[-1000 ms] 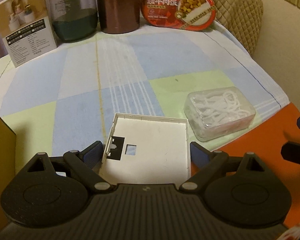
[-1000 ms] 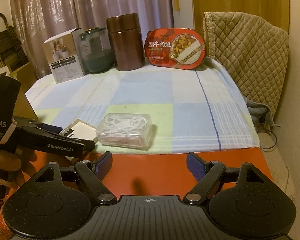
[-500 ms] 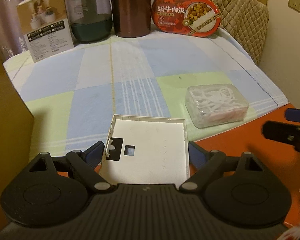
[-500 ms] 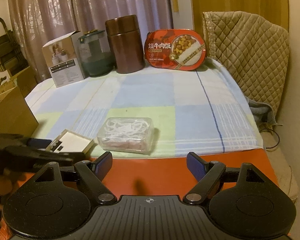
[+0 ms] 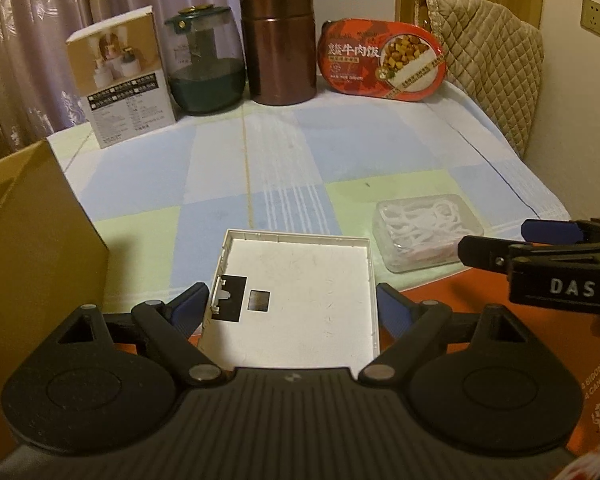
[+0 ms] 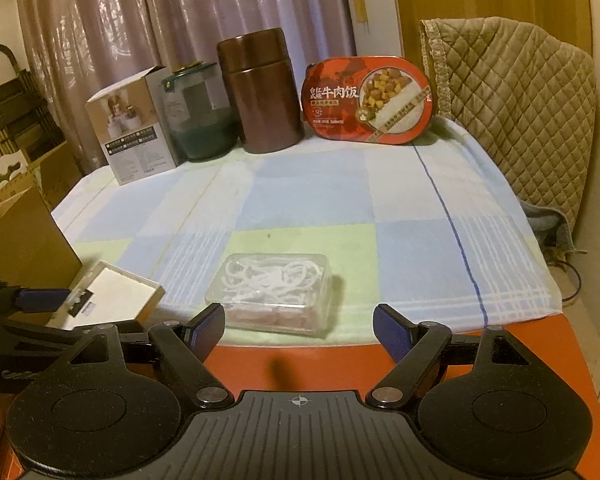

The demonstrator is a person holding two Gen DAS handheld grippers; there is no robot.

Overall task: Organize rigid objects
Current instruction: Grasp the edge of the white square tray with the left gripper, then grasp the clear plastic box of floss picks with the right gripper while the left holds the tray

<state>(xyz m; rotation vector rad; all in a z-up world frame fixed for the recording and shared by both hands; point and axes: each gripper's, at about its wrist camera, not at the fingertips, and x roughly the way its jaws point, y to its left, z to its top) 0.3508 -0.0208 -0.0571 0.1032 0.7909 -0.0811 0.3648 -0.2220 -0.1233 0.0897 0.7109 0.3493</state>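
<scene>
A flat white square plastic plate (image 5: 300, 292) with two dark cutouts lies at the near edge of the checked cloth (image 5: 284, 160). My left gripper (image 5: 294, 308) is open, its fingers on either side of the plate's near end. A clear plastic box of white pieces (image 5: 424, 232) lies to its right. In the right wrist view that box (image 6: 272, 292) sits just beyond my open right gripper (image 6: 300, 328), left of centre. The white plate (image 6: 108, 300) shows at lower left there, with the left gripper (image 6: 40, 300) beside it.
At the back stand a printed carton (image 5: 124, 80), a glass jar (image 5: 206, 60), a brown metal canister (image 5: 278, 44) and a red oval meal box (image 5: 384, 64). A cardboard box (image 5: 32, 240) stands at left. An orange surface (image 6: 380, 368) lies under the grippers. A quilted chair (image 6: 512, 112) is at right.
The left gripper has risen and tilted up, still around the white plate. The right gripper has moved left and forward toward the clear box and now shows in the left wrist view.
</scene>
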